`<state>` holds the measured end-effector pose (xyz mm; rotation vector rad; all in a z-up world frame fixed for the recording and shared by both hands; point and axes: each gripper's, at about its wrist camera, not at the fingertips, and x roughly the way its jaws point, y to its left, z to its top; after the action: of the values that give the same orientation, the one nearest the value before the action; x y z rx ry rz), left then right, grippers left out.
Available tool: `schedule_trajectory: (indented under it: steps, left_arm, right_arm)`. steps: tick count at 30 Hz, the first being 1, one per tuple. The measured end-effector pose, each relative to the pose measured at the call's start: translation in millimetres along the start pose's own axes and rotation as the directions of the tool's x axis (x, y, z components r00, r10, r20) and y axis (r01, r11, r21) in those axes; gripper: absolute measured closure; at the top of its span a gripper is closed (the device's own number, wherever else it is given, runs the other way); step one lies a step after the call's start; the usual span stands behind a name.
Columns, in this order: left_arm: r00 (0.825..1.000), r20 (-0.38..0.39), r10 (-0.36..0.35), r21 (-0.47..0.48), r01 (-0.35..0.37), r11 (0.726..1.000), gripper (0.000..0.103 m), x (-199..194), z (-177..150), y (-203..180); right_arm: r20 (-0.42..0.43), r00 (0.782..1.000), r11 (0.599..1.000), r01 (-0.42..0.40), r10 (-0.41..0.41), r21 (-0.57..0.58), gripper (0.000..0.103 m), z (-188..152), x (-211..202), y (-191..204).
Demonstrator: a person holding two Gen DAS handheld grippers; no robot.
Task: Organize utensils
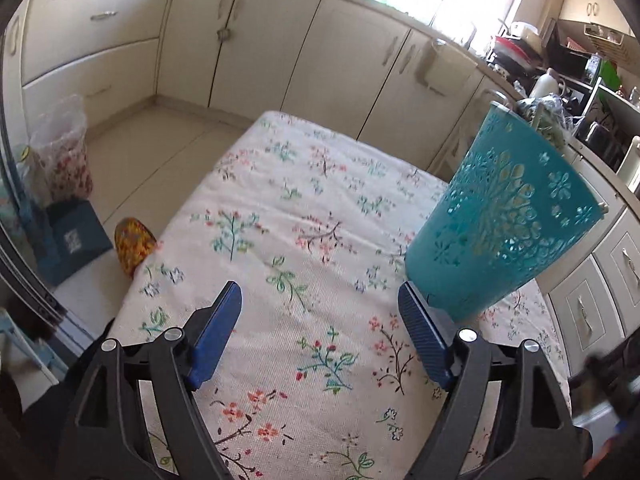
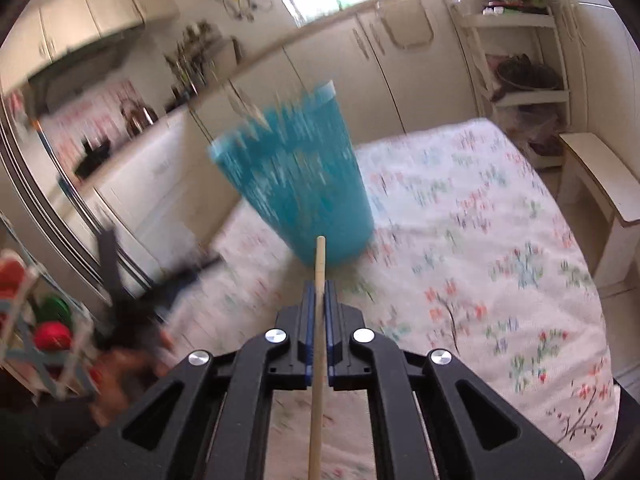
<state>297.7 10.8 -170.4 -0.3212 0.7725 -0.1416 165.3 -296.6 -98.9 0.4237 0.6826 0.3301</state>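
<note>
A teal perforated utensil holder (image 1: 500, 216) stands on the floral tablecloth (image 1: 280, 208), just right of my left gripper's right finger. My left gripper (image 1: 320, 296) is open and empty, low over the cloth. In the right wrist view the holder (image 2: 296, 184) is blurred and stands just ahead. My right gripper (image 2: 319, 286) is shut on a thin wooden stick (image 2: 319, 264), which runs forward between the pads; its tip reaches the holder's base. The stick's other end is hidden below the frame. The left gripper shows as a dark blur (image 2: 132, 292) at left.
Cream kitchen cabinets (image 1: 248, 52) surround the table. A yellow-red object (image 1: 134, 246) and a blue box (image 1: 72, 240) sit off the table's left edge. A white shelf rack (image 2: 516, 60) and a small bench (image 2: 600, 184) stand at the far right.
</note>
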Motion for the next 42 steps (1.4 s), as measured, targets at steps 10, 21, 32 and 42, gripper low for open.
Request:
schedule_trajectory:
  steps: [10,21,32,42]
  left_arm:
    - [1.0,-0.008,-0.013,-0.024,0.013,1.0,0.024,9.3,2.8,-2.6]
    - [0.998,-0.009,-0.07,-0.08,0.069,0.994,0.024,14.0,3.0,5.1]
    - [0.997,-0.01,-0.083,-0.084,0.082,0.993,0.024,15.9,2.3,3.8]
    - [0.999,-0.014,-0.05,-0.075,0.049,0.996,0.02,17.3,1.6,0.9]
  right_arm:
    - [0.335,0.915,0.973,-0.231,0.223,-0.018,0.098,139.5,5.8,52.5]
    - [0.393,0.91,0.99,-0.14,0.132,-0.01,0.097,171.8,85.3,49.8]
    - [0.354,0.927,0.992,-0.117,0.126,-0.046,0.097,155.9,79.9,53.8]
    - [0.261,0.965,0.993,0.047,-0.017,-0.108,0.047,65.6,19.6,51.1]
